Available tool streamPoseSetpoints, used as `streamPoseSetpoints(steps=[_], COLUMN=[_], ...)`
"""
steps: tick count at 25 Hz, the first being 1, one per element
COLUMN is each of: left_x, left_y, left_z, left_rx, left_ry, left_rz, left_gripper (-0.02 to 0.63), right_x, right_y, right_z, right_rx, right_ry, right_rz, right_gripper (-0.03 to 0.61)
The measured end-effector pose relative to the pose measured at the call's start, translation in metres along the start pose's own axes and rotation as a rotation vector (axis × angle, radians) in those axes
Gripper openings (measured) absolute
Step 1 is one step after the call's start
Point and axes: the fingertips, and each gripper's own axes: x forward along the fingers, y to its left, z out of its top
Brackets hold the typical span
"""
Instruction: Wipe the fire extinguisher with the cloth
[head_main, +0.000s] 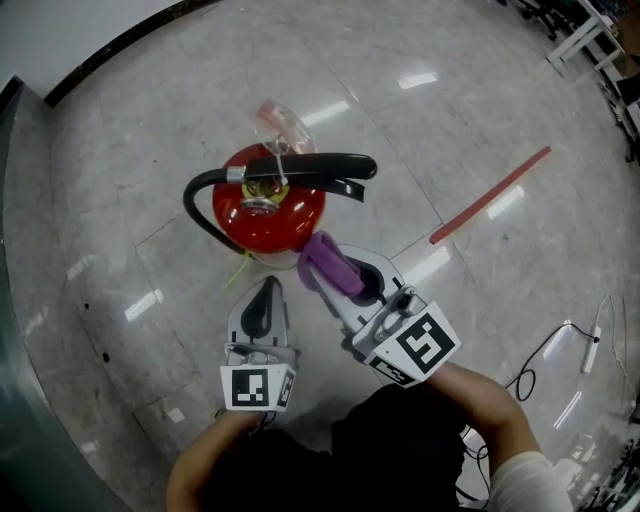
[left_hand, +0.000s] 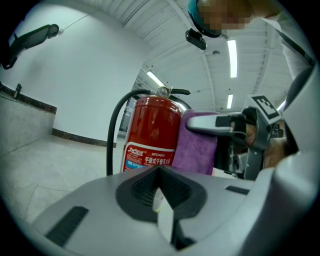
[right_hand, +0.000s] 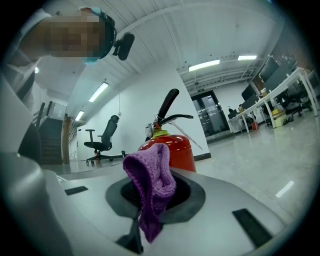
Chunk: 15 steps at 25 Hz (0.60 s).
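Note:
A red fire extinguisher (head_main: 268, 210) with a black handle (head_main: 320, 165) and black hose stands upright on the marble floor. Just in front of it, my right gripper (head_main: 345, 272) is shut on a purple cloth (head_main: 328, 260), which bunches out of the jaws close to the cylinder's near side. In the right gripper view the cloth (right_hand: 150, 192) hangs over the jaws with the extinguisher (right_hand: 172, 150) right behind it. My left gripper (head_main: 265, 290) sits shut and empty, a little nearer and left of the cloth. Its view shows the extinguisher label (left_hand: 150, 157) and the cloth (left_hand: 197, 150).
A red strip (head_main: 490, 195) lies on the floor to the right. Cables (head_main: 560, 345) trail at the right edge. A dark wall base (head_main: 110, 50) runs along the upper left. An office chair (right_hand: 102, 140) and desks (right_hand: 280, 95) stand further off.

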Motion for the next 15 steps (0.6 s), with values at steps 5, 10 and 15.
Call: streamPoseSetpoints(steps=[5, 10, 15], left_x=[0.005, 0.008, -0.002], left_y=[0.002, -0.001, -0.006], left_z=[0.006, 0.011, 0.006], left_rx=[0.017, 0.069, 0.063], left_ry=[0.001, 0.032, 0.151], left_rz=[0.004, -0.028, -0.057], left_gripper=[0.003, 0.003, 0.003], right_x=[-0.002, -0.005, -0.006], right_y=[-0.006, -0.016, -0.012], right_z=[-0.017, -0.03, -0.039], right_rx=[-0.011, 0.04, 0.065], right_ry=[0.048, 0.093, 0.181], right_rz=[-0.026, -0.066, -0.076], right_gripper=[0.058, 0.058, 0.058])
